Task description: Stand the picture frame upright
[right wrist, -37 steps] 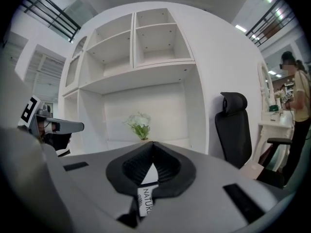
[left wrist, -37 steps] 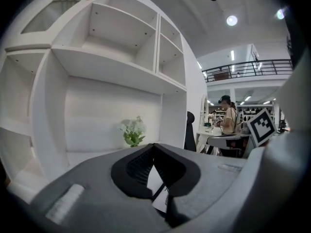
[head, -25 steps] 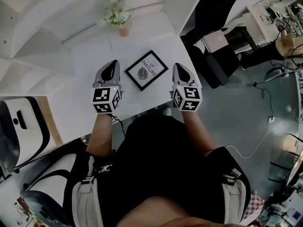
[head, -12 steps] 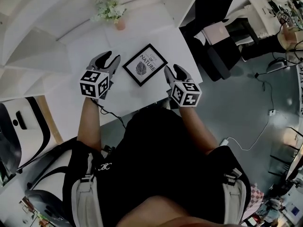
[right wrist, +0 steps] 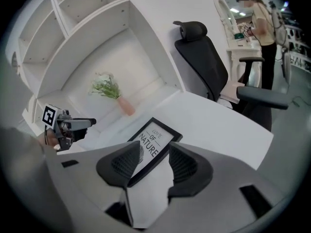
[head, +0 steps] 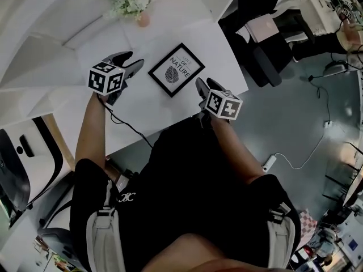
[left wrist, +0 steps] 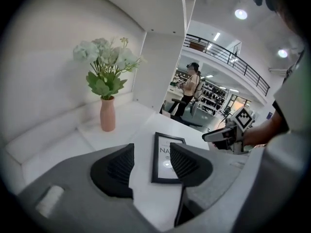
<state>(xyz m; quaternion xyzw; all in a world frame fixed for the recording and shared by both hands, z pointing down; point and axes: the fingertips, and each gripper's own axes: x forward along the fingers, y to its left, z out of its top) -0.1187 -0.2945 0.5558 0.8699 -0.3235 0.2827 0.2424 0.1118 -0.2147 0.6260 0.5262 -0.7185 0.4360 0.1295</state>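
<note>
A black picture frame with a leaf print lies flat on the white table. My left gripper hovers just left of it, jaws opening, with nothing between them. My right gripper sits near the table's front edge, just right of the frame's near corner, jaws also opening and empty. In the left gripper view the frame lies beyond the left gripper, with the right gripper across it. From the right gripper the frame is close ahead.
A pink vase with pale flowers stands at the table's back, beside white shelves. A black office chair stands off the table's right side. A person stands far off. A cable trails off the front edge.
Both grippers have gone from shut to open. The left one moved left and farther back beside the frame; the right one drew slightly toward the front edge. The frame has not moved.
</note>
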